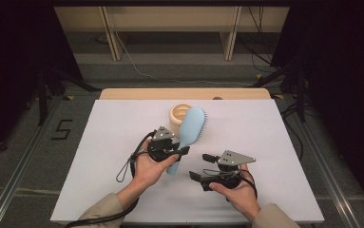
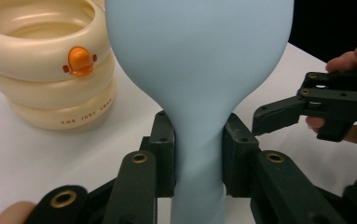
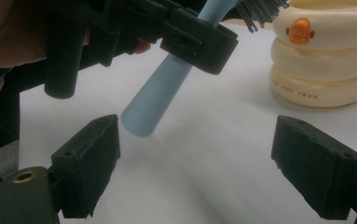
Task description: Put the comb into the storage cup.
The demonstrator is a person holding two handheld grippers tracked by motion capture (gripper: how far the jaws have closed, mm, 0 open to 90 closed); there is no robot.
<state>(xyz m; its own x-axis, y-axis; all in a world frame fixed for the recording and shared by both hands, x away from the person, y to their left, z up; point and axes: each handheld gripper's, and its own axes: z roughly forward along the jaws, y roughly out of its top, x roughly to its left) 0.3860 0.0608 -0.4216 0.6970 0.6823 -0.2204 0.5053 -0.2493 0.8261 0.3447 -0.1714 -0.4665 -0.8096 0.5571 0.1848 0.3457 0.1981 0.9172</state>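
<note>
The pale blue plastic hairbrush point(image 1: 189, 130) has a smooth, matte, oval paddle back that narrows into a round tapered handle with a blunt end; dark bristles show at its far edge. The left tool point(image 2: 198, 154) clamps its black pads on the handle's neck, holding the brush above the white desk point(image 1: 113, 142), just beside the cream, glossy ringed plastic cup point(image 2: 50, 65) with an orange duck bill. The right tool point(image 3: 195, 163) stands wide open with nothing between its pads, near the handle's end.
</note>
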